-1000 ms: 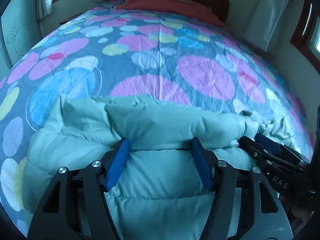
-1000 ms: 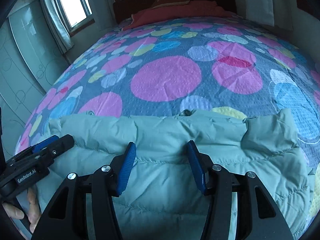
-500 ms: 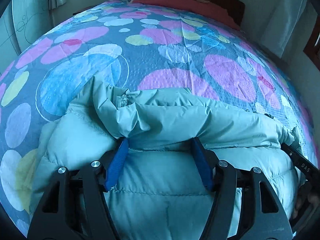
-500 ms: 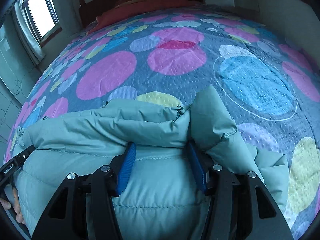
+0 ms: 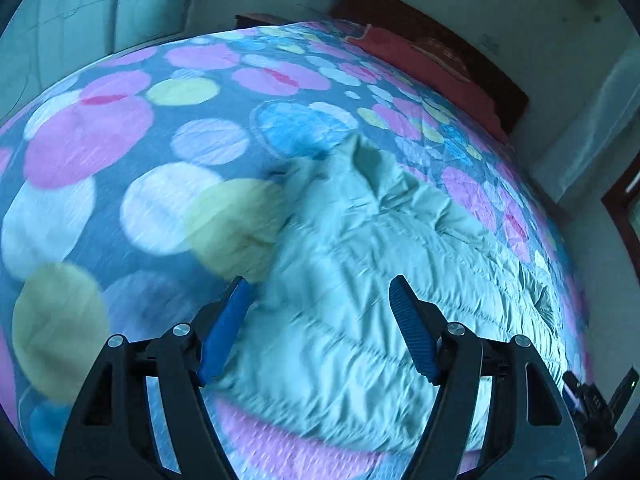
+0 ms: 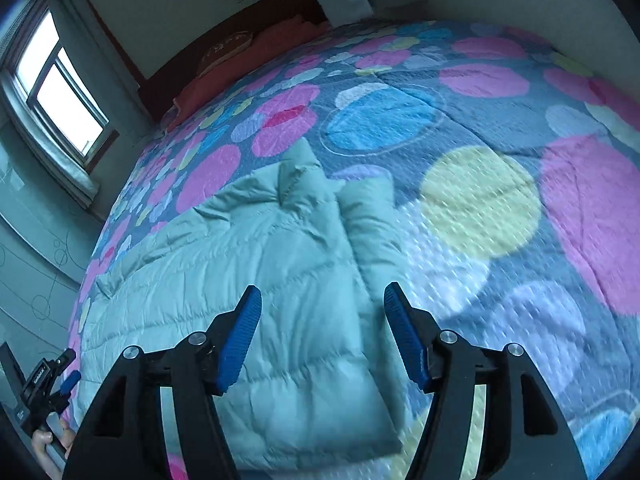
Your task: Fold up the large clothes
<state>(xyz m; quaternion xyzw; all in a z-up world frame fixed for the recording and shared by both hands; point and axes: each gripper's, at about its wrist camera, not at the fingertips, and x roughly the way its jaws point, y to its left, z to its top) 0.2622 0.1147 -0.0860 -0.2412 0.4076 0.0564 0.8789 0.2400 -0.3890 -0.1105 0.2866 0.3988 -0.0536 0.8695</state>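
Now below both open grippers, untouched: the folded jacket.

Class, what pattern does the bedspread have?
Pink, blue and yellow circles on the grey bedspread; right wrist view.

My left wrist camera sits just behind my left gripper, looking forward and steeply down along its fingers, close over the left edge of the puffer jacket. My right wrist camera does the same behind my right gripper, over the jacket's right edge. Both views share the jacket, the dotted bedspread and the headboard beyond.
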